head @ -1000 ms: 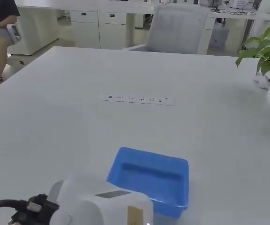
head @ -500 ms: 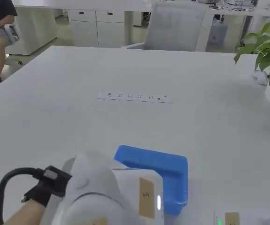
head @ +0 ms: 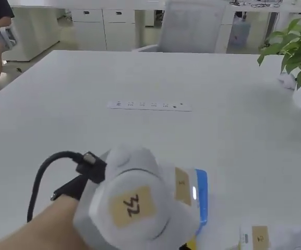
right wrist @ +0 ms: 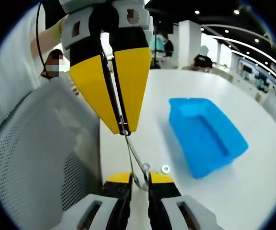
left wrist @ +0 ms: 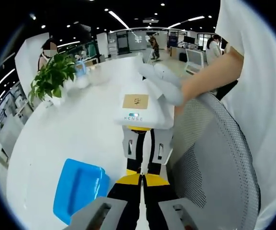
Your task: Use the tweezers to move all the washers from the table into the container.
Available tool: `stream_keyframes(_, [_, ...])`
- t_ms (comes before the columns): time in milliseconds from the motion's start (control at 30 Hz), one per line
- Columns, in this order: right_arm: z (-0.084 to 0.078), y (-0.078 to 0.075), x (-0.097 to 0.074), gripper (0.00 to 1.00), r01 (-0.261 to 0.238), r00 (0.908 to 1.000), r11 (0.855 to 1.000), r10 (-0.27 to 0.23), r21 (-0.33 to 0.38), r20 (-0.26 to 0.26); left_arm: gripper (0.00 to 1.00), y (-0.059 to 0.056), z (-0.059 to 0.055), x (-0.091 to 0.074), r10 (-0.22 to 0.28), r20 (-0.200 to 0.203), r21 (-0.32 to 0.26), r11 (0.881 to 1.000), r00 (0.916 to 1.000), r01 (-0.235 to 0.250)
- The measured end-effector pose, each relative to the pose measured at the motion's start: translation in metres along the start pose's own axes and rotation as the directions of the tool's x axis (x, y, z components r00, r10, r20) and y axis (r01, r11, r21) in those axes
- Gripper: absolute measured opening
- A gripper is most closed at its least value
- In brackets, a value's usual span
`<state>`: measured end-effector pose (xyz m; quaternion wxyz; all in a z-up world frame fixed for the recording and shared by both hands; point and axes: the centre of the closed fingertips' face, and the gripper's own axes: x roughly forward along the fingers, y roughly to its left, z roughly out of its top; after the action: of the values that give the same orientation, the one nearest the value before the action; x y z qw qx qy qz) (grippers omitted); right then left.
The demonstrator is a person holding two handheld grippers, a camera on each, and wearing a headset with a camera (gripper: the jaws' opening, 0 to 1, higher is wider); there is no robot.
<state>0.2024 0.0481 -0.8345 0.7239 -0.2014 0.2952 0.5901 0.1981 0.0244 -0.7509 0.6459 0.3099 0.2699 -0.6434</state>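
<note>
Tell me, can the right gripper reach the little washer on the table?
Probably yes: the washer lies bare on the table, close beside the tweezers in the right gripper, nothing between.

The blue container is smooth plastic, the white table matt. The tweezers and washer are bare, shiny metal.

An open-plan office is indicated: a large white desk is fitted with a recessed socket strip. A grey office chair and white drawer cabinets are seen beyond it, a potted plant far right, and ceiling light rows overhead.
</note>
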Motion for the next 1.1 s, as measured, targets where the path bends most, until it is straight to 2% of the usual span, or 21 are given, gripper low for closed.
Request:
stream_keyframes(200, [0.012,-0.001,-0.007,0.09,-0.012,0.9970,0.999,0.009,0.034,0.076,0.00,0.001,0.003,0.003,-0.027,-0.005,-0.012,1.000,0.9996,0.027])
stream_keyframes(400, [0.013,0.001,-0.012,0.06,-0.010,0.9955,0.999,0.007,0.032,0.094,0.00,0.000,0.006,0.006,-0.042,0.016,-0.044,0.998,0.9990,0.043])
stream_keyframes(500, [0.011,0.001,-0.012,0.05,-0.009,0.9960,1.000,0.007,0.024,0.090,0.00,0.003,0.007,0.007,-0.013,0.046,-0.050,0.999,0.9989,0.015])
stream_keyframes(567, [0.010,-0.001,-0.013,0.04,-0.007,0.9963,0.999,0.004,0.037,0.086,0.00,0.004,0.004,0.006,0.012,0.062,-0.092,0.996,0.9980,-0.006])
stream_keyframes(633, [0.010,-0.003,-0.014,0.04,-0.003,0.9960,0.999,-0.001,0.050,0.090,0.05,0.006,0.002,0.004,0.042,0.098,-0.170,0.985,0.9943,-0.025])
stream_keyframes(700, [0.009,-0.004,-0.014,0.04,0.001,0.9959,0.998,-0.007,0.059,0.090,0.14,0.006,-0.001,-0.002,0.080,0.153,-0.267,0.963,0.9850,-0.037])
stream_keyframes(767, [0.009,-0.004,-0.014,0.04,0.000,0.9958,0.998,-0.006,0.064,0.091,0.17,0.006,-0.006,-0.009,0.125,0.181,-0.325,0.944,0.9754,-0.061])
stream_keyframes(833, [0.010,-0.003,-0.014,0.04,-0.001,0.9956,0.997,-0.006,0.073,0.093,0.22,0.006,-0.014,-0.018,0.190,0.214,-0.388,0.917,0.9581,-0.095])
stream_keyframes(867, [0.010,-0.004,-0.014,0.04,-0.002,0.9954,0.996,-0.006,0.086,0.096,0.28,0.005,-0.020,-0.023,0.229,0.223,-0.430,0.895,0.9475,-0.116])
stream_keyframes(900, [0.010,-0.005,-0.014,0.04,0.000,0.9951,0.995,-0.010,0.097,0.098,0.32,0.005,-0.024,-0.028,0.270,0.234,-0.462,0.876,0.9340,-0.138])
stream_keyframes(967, [0.011,-0.005,-0.013,0.04,0.000,0.9948,0.995,-0.011,0.101,0.101,0.39,0.004,-0.029,-0.035,0.327,0.256,-0.498,0.851,0.9099,-0.166])
stream_keyframes(1000, [0.011,-0.005,-0.013,0.04,0.002,0.9948,0.995,-0.013,0.103,0.101,0.42,0.005,-0.032,-0.041,0.376,0.263,-0.537,0.822,0.8883,-0.189])
stream_keyframes(1033, [0.011,-0.005,-0.013,0.03,0.005,0.9948,0.995,-0.015,0.102,0.101,0.44,0.004,-0.034,-0.044,0.406,0.271,-0.561,0.803,0.8729,-0.200])
stream_keyframes(1067, [0.012,-0.005,-0.013,0.03,0.006,0.9949,0.995,-0.016,0.101,0.100,0.46,0.005,-0.038,-0.050,0.472,0.267,-0.618,0.753,0.8402,-0.227])
stream_keyframes(1100, [0.012,-0.005,-0.012,0.03,0.010,0.9950,0.995,-0.020,0.099,0.098,0.48,0.006,-0.041,-0.054,0.519,0.265,-0.647,0.720,0.8124,-0.250])
